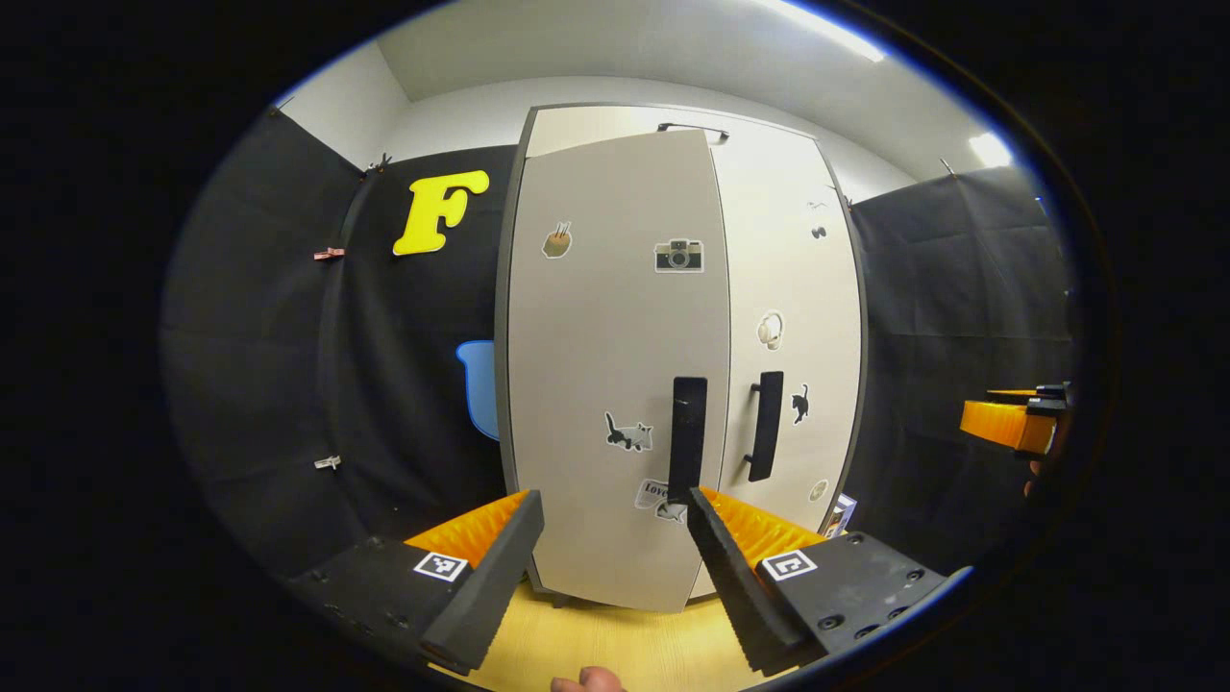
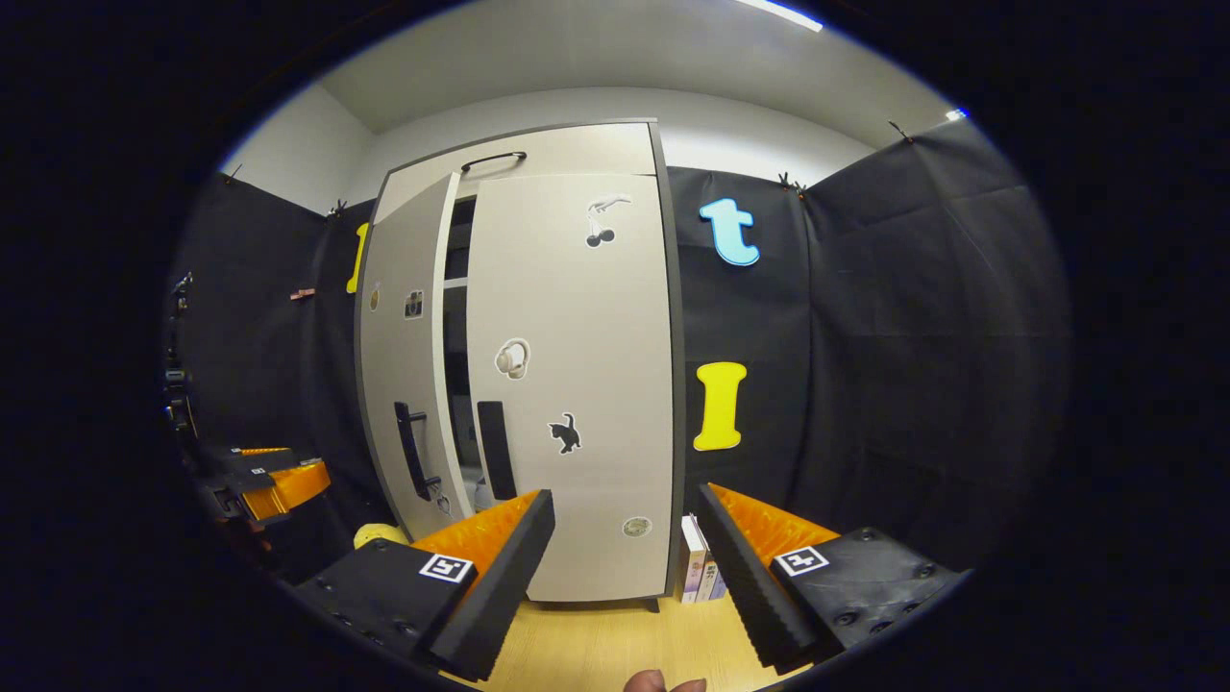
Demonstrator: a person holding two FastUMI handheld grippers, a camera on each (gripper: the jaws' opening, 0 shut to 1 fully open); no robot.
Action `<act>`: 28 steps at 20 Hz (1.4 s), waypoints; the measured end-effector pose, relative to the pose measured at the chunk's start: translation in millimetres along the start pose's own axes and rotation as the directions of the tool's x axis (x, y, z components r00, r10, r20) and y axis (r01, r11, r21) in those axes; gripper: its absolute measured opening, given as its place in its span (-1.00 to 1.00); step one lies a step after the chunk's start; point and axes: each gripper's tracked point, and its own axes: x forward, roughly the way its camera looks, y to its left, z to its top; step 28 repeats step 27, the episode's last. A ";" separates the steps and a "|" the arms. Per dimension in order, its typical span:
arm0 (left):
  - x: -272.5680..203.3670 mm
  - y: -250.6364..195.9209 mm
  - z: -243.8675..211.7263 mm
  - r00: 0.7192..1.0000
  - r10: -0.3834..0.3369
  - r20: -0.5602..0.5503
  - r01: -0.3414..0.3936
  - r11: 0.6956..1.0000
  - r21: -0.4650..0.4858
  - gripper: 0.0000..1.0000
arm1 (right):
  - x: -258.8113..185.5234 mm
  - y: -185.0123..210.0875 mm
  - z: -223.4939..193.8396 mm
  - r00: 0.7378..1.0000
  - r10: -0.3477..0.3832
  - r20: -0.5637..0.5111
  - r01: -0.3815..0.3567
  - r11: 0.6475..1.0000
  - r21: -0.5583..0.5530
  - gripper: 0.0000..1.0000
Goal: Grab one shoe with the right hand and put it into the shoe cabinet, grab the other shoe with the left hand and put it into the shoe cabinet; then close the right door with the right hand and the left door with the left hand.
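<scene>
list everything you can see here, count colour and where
shoe cabinet: 1, pale grey, against the booth wall
left door: 1, pale grey, ajar
right door: 1, pale grey, shut
door handles: 2, black, one per door, near the middle seam
stickers: several, mixed colours, on both doors
books: a few, upright on the floor right of the cabinet
floor: light wood
left claw: 1, open, facing the left door
right claw: 1, open, facing the right door
</scene>
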 end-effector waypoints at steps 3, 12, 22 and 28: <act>-5.7 4.0 -0.6 1.000 -0.005 -0.002 0.005 1.000 0.008 0.89 | -2.3 6.9 -2.8 1.000 -0.008 0.004 0.008 1.000 0.010 0.95; -12.4 15.7 -2.9 1.000 -0.008 -0.007 0.008 1.000 0.009 0.89 | -6.1 30.9 -8.7 1.000 0.013 0.001 -0.013 1.000 -0.004 0.95; -14.2 17.0 -6.4 1.000 -0.007 -0.017 0.007 1.000 -0.002 0.89 | -7.1 35.2 -12.6 1.000 0.025 -0.011 -0.025 1.000 -0.013 0.95; -13.0 18.9 -7.5 1.000 0.001 -0.020 -0.001 1.000 0.002 0.89 | -5.9 34.5 -12.3 1.000 0.021 -0.011 -0.021 1.000 -0.013 0.95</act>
